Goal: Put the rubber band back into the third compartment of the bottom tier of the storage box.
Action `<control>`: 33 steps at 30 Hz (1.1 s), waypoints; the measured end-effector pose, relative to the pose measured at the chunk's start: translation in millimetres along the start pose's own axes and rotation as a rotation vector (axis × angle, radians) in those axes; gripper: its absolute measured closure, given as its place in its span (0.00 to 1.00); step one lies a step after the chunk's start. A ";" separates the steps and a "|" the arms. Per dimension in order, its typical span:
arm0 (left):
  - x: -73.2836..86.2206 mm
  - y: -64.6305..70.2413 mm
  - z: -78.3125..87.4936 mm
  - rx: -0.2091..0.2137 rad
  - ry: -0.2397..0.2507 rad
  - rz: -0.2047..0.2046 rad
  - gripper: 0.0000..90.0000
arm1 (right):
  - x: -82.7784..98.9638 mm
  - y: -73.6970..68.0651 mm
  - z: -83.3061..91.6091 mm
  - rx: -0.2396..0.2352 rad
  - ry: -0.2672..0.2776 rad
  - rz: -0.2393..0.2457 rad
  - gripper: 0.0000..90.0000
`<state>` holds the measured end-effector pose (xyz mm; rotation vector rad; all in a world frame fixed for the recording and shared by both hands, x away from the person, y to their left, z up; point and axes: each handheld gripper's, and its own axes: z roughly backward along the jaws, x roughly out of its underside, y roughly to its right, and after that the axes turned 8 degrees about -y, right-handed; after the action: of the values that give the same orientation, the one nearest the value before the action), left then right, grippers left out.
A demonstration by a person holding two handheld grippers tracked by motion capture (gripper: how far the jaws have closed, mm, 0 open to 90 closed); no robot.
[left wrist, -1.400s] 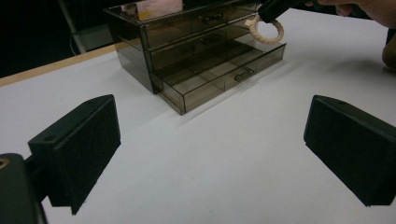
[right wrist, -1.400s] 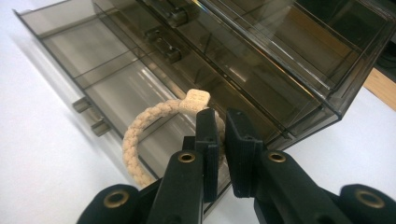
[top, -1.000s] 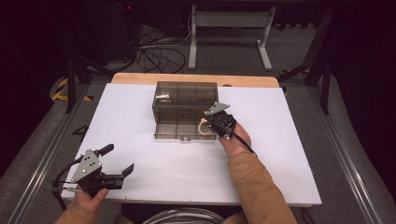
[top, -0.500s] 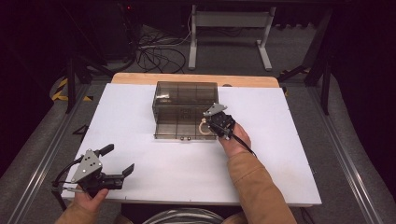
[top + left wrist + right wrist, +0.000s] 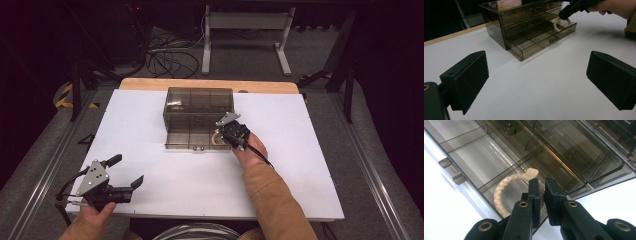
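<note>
Your left gripper (image 5: 122, 172) sits nearest you at the front left corner of the white table (image 5: 310, 150), its jaws spread wide with nothing between them; leave it parked there, well apart from the work. Farther out, your right gripper (image 5: 543, 187) reaches into the pulled-out bottom drawer (image 5: 541, 40) of the smoky clear drawer box (image 5: 199, 107), and its jaws stand nearly pressed together over the near side of the braided cream bracelet (image 5: 506, 192). From the right gripper view the band seems to pass between them, so you look to be pinching it, though the contact itself is hidden behind the jaw tips. My judgement is that you are either lifting the bracelet out or setting it down in the drawer's right-hand compartment. Either way, keep the jaws upright and move straight up or down, since the divider and the front wall with its small handle (image 5: 451, 171) lie just beside the loop and could snag it. The bracelet rests on the drawer floor, curving away to the left of your jaws, with its flat tag (image 5: 530, 173) just beyond their tips. The two upper drawers behind it stay shut.
</note>
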<state>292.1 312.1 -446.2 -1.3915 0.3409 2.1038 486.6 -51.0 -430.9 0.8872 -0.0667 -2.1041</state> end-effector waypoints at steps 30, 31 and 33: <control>0.0 -0.3 0.2 -0.003 0.002 0.001 0.05 | -1.0 4.5 1.3 -0.176 0.017 -0.044 0.54; 0.0 -0.3 0.1 -0.003 0.002 0.001 0.05 | -1.2 4.6 2.5 -0.182 0.027 -0.046 0.53; -0.3 -0.4 0.1 -0.004 0.003 0.000 0.05 | -1.5 5.6 6.1 -0.188 0.040 -0.054 0.49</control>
<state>292.4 312.4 -445.9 -1.3963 0.3383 2.1037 487.3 -55.1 -423.6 0.8251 0.1747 -2.1022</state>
